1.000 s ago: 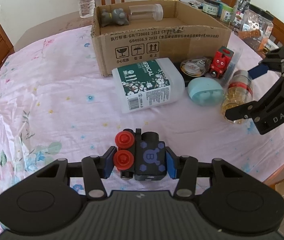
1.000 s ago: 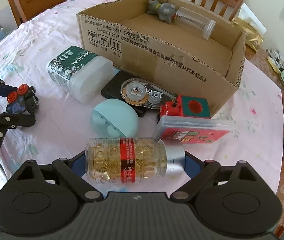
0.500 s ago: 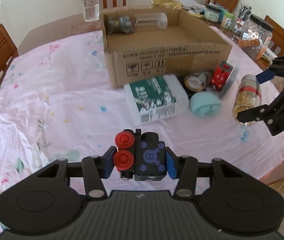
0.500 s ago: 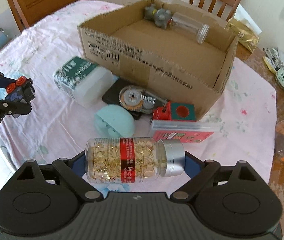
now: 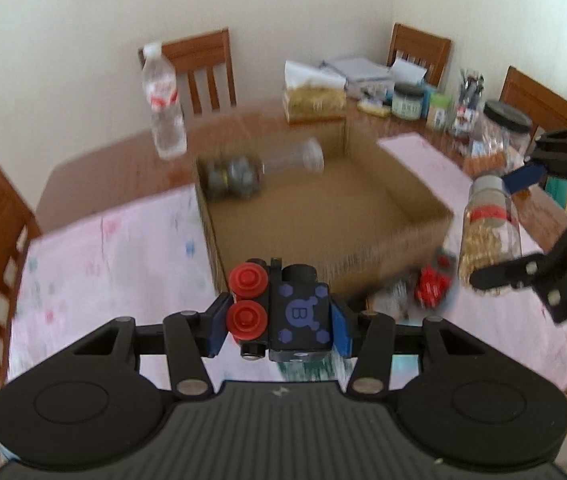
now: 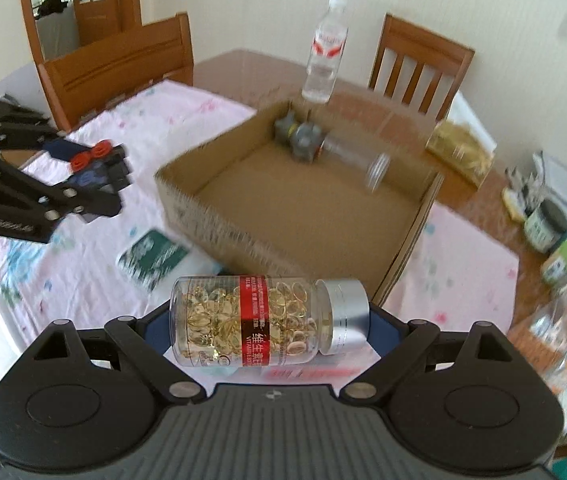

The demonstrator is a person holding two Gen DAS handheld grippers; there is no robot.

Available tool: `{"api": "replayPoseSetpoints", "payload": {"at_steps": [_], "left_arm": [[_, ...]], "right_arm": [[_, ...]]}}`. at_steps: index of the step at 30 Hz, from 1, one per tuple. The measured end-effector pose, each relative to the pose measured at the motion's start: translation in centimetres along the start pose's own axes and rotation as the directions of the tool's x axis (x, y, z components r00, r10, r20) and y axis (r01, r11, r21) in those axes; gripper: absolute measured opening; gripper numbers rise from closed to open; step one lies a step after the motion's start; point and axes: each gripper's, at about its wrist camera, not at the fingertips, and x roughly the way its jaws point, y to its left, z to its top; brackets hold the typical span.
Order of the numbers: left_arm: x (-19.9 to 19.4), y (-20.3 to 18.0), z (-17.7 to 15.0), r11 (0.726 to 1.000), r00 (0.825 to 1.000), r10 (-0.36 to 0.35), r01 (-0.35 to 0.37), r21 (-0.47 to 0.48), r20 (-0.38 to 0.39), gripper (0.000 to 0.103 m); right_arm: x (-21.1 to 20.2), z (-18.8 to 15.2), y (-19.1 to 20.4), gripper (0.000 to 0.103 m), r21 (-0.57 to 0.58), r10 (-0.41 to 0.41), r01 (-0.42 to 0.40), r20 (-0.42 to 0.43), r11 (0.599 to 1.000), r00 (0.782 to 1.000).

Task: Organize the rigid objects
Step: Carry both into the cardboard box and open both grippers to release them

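toy block, black with two red knobs and a blue "b" mark, sits clamped in my left claw, held in the air over the near-left corner of the cardboard box. my right claw is clamped end to end on a clear capsule bottle with a red label and silver cap, lying crosswise just near the box's near wall. inside the box at its far side i see a grey toy touching a clear tube, while a water bottle stands on the tabletop beyond and a green-labelled container lies left of the box.
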Motion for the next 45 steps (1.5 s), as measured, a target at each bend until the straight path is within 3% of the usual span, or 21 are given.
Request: {"api": "replayPoseSetpoints", "payload": {"at_steps": [7,12,15,16,24,31,39,45], "left_arm": [[3.8,-0.1,3.8,1.0,1.0,0.011,-0.011,0.024,0.022,0.049],[6.5,0.2,4.4,0.999,0.999,0.031,-0.032,0.008,0.012,0.052],[7.2,1.0,4.4,0.998,1.0,0.025,-0.024,-0.059,0.009,0.087],[7.0,1.3,4.2,0.995,0.999,0.039,-0.036,-0.092,0.025,0.091],[4.4,1.8,2.1,0.972,0.991,0.13,-0.123,-0.199,0.019,0.097],[1.8,1.5,-0.6,0.932,0.969,0.249,-0.24,-0.271,-0.003,0.099],[-0.3,1.7,-3.3,0.899,0.955,0.292,-0.29,-0.328,-0.047,0.099],[-1.3,2.2,-4.5,0.874,0.939,0.337,-0.337,-0.351,-0.065,0.099]], "right_arm": [[0.1,2.6,-1.8,0.096,-0.015,-0.021,0.022,0.057,1.0,0.998],[1.1,4.0,-3.0,0.096,-0.011,-0.022,0.022,0.067,1.0,0.998],[1.9,4.5,-3.6,0.096,-0.005,-0.01,0.01,0.062,1.0,0.998],[2.0,4.7,-3.7,0.096,-0.009,-0.009,0.01,0.06,1.0,0.998],[4.5,5.8,-5.0,0.096,-0.015,0.0,0.0,0.037,1.0,0.999],[7.3,7.6,-6.3,0.096,0.006,-0.009,0.008,0.015,1.0,1.0],[11.1,10.8,-8.1,0.096,0.068,-0.046,0.047,-0.015,0.997,0.999],[12.6,12.5,-8.4,0.103,0.105,-0.102,0.104,-0.026,0.989,0.994]]}}
